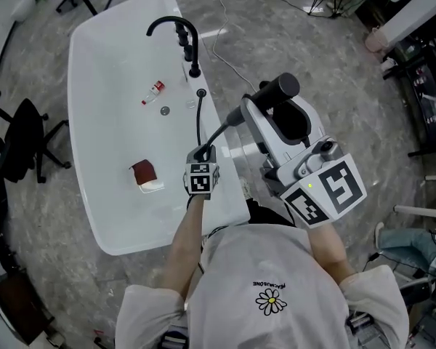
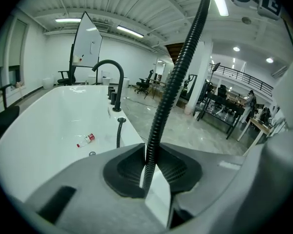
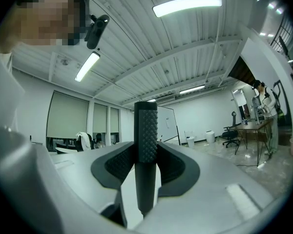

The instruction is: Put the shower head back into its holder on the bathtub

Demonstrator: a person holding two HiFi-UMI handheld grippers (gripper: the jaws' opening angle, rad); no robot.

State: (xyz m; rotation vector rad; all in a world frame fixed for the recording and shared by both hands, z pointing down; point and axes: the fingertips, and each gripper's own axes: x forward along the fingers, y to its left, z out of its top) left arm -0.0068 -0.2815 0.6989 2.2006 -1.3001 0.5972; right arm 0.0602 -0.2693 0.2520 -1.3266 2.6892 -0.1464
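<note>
We carry the shower head (image 3: 145,130) pinched in the right tongs (image 3: 145,167), left tongs (image 2: 149,167) pinching its hose (image 2: 178,77); next, aim for the holder (image 1: 201,93).

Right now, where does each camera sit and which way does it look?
Head view: on the person's head, looking steeply down at the bathtub; shirt, left gripper, right gripper show.
Left gripper view: on that gripper, looking along the bathtub toward the faucet; jaws clamp the hose.
Right gripper view: on that gripper, facing out across the room; jaws grip the shower head; person's head top-left.
Shared: head and left gripper views both show bathtub, faucet, hose.
</note>
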